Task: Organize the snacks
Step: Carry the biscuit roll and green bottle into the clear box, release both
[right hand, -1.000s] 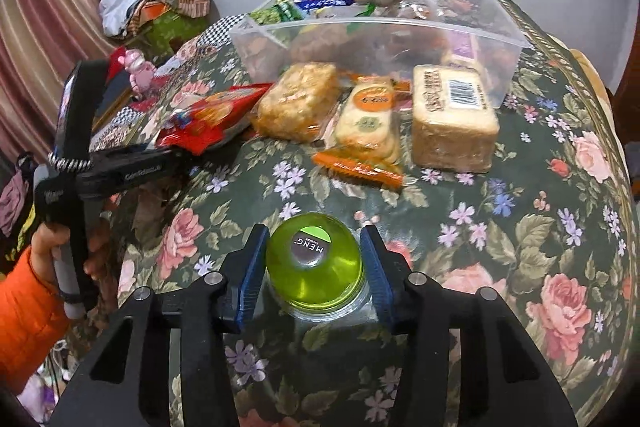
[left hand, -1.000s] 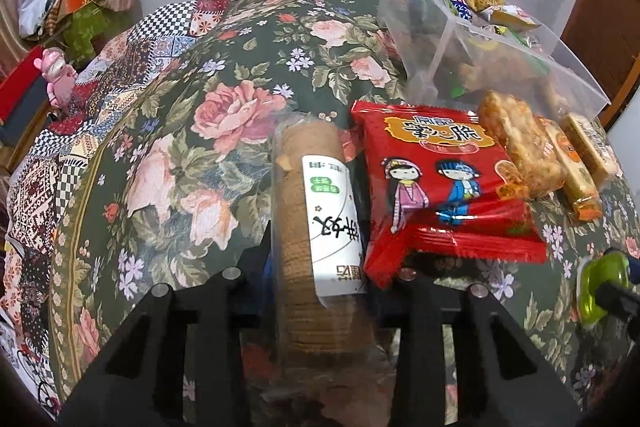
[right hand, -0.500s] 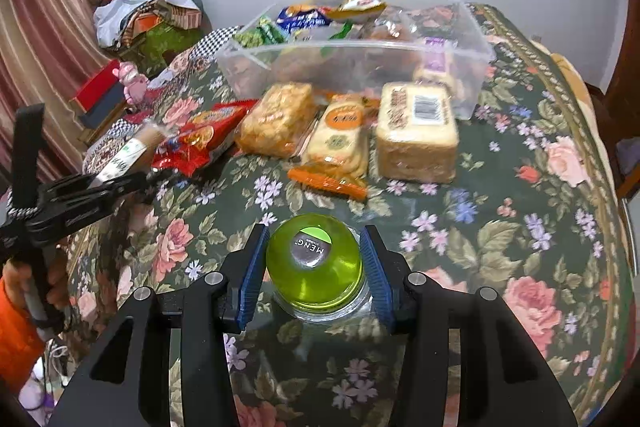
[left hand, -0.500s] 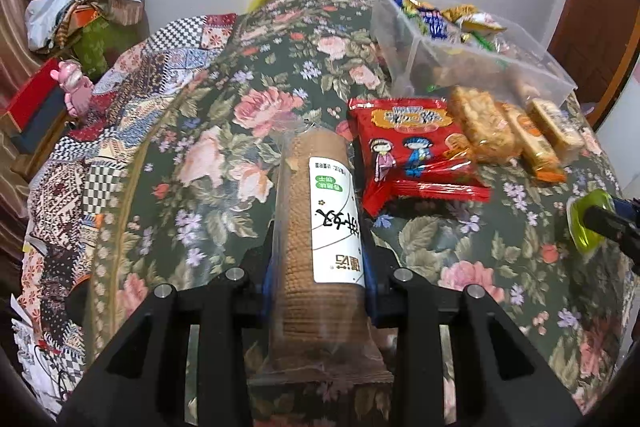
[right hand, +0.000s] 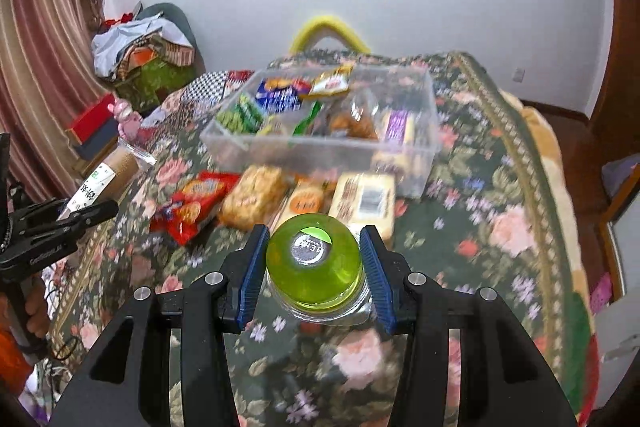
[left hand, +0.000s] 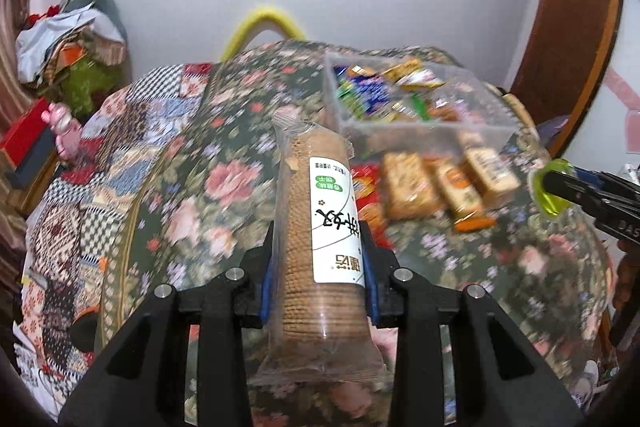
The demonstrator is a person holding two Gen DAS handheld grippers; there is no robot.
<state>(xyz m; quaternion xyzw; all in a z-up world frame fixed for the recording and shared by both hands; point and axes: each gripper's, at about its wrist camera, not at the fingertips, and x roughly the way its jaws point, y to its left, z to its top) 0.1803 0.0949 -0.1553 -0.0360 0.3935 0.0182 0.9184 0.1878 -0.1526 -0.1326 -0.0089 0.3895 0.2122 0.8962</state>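
Observation:
My left gripper is shut on a clear-wrapped roll of brown biscuits with a white label, held above the floral table; the roll also shows in the right wrist view. My right gripper is shut on a green jelly cup, lifted over the table; it also shows in the left wrist view. A clear plastic bin holding several snack packs sits at the back. In front of it lie a red snack bag, a golden cracker pack, an orange-label pack and a beige barcode pack.
The table wears a dark floral cloth with a patchwork cloth on its left. A pink toy stands at the left edge. A pile of clothes and a yellow chair back are beyond the table.
Both grippers have risen and pulled back from the table, each still holding its item. The biscuit roll is now lifted off the cloth, away from the red bag.

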